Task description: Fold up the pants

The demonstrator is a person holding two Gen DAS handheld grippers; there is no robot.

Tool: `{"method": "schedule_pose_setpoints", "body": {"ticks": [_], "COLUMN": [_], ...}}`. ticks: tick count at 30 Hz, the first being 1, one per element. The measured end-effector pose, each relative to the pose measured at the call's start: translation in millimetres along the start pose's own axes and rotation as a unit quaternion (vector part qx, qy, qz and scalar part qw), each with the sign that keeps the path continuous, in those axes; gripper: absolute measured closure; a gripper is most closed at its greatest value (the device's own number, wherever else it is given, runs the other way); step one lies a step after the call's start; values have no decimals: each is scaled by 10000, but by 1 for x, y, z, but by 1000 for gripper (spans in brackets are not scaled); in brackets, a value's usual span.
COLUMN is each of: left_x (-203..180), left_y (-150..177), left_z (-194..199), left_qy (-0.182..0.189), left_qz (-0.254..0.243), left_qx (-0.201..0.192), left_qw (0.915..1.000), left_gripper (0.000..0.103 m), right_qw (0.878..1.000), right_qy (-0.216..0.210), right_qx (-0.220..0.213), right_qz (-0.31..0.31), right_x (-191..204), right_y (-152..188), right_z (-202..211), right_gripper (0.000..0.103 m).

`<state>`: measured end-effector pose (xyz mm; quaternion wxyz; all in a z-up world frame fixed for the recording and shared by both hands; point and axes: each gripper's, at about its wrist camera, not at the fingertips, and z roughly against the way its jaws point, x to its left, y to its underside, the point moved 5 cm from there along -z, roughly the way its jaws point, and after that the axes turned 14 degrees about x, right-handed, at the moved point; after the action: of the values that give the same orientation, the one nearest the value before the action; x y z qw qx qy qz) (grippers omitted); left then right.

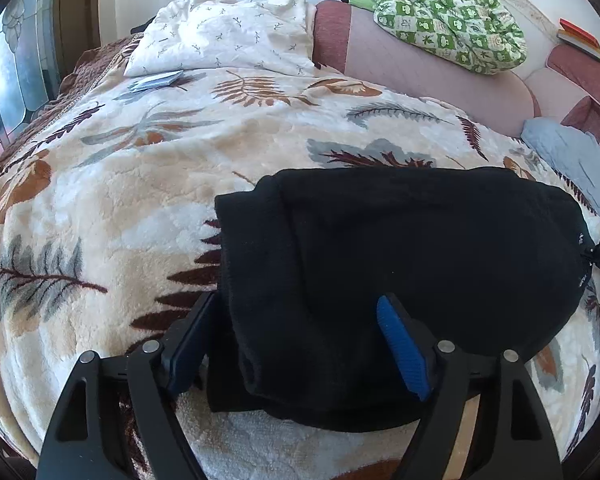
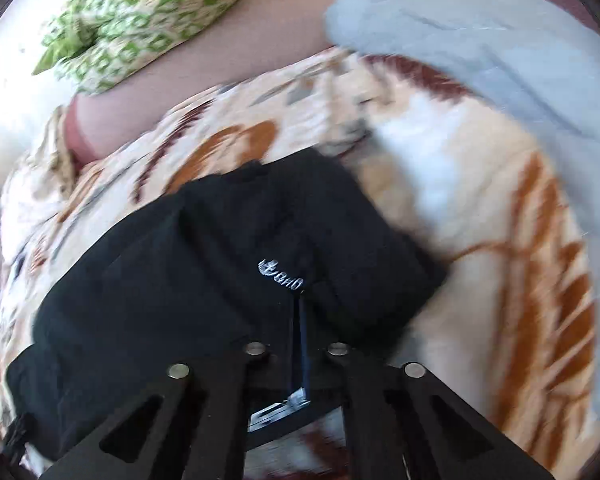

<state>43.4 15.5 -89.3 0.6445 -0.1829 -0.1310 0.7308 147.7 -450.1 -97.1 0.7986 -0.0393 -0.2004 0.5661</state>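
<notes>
I am looking down through the left wrist view at the pants (image 1: 400, 248), a black folded bundle lying on the blanket (image 1: 120, 184) and filling the centre and lower right of the frame. My left gripper (image 1: 300, 312) is standing wide open at the bottom of the frame, its jaws straddling the near left corner of the bundle. The blue pad (image 1: 402, 354) is sitting over the black cloth, and the other finger (image 1: 192, 340) is sitting just beside the bundle's left edge, over the blanket. Nothing is pinched between them.

In the right wrist view the picture is blurring. My right gripper (image 2: 302, 320) is fully closed at the bottom centre, and the fingers are meeting right at the pants' (image 2: 228, 264) edge, under a small white logo (image 2: 281, 271). I cannot tell whether any cloth is caught between them.

A white pillow (image 1: 228, 36) is lying at the upper left of the left view, a green checked cloth (image 1: 448, 20) at the upper right, and a pale blue cloth (image 1: 572, 152) at the right edge.
</notes>
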Motion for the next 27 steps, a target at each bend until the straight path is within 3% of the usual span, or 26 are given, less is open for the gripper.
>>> {"method": "schedule_pose_setpoints", "body": {"ticks": [2,4,7,9,12,13,14,15,17,19,22,27], "left_x": [-4,-4,11,37,78,86,91,93,87,79,75,85], "left_y": [0,0,-4,-8,-11,-10,-9,-8,-5,-3,-2,0], "left_z": [-2,-2,6,17,22,20,21,22,26,28,29,23], "left_qy": [-133,-159,110,357,751,1011,1260,1345,1330,1294,1412,1731], "left_qz": [-81,-125,179,767,1610,1790,1929,1975,1856,1729,1718,1891], "left_qx": [18,40,-18,-201,-244,-187,-173,-199,-220,-209,-175,-33], "left_qw": [9999,9998,9998,9962,9838,9785,9729,9708,9733,9762,9748,9666], "left_gripper": [20,20,21,21,21,21,21,21,21,21,21,21], "right_qw": [9999,9955,9882,9890,9845,9752,9670,9552,9260,8917,8465,7757], "right_qy": [116,857,1382,1247,510,210,-11,-300,-903,-1218,-1251,-1370], "right_qx": [66,-23,-108,-265,-316,-217,-109,51,408,773,1248,2086], "right_qz": [19,413,659,751,1648,2194,2544,2943,3644,4291,5023,5797], "right_x": [-2,18,33,45,99,132,154,181,239,299,371,443], "right_y": [-2,-1,3,9,35,46,53,63,83,103,130,164], "right_z": [-1,1,1,15,36,40,42,42,39,31,13,-24], "right_gripper": [103,103,101,100,98,96,87,66,34,33,33,33]}}
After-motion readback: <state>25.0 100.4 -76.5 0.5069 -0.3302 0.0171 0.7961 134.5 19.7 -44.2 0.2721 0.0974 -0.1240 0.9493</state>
